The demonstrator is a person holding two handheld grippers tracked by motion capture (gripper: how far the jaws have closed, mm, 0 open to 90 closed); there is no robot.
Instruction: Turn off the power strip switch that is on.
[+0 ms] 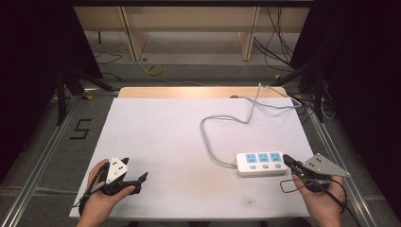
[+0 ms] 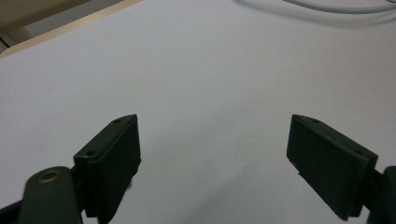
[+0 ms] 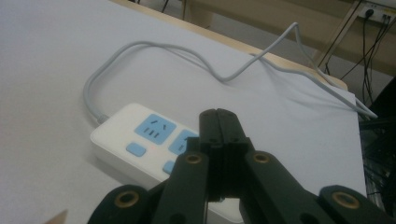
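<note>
High view: the white power strip (image 1: 260,163) lay at the right of the white table cover (image 1: 165,137), its grey cord (image 1: 213,142) looping back off the far edge. The right gripper (image 1: 286,160) hovered at the strip's right end; the left gripper (image 1: 136,182) rested apart near the front left.

Left gripper view: jaws spread wide over bare cover, nothing between them.

Right gripper view: jaws pressed together, empty, just over the strip's blue switch buttons (image 3: 136,149).

Progress: apparently a switch press was at hand; whether any button was yet pushed cannot be told.
</note>
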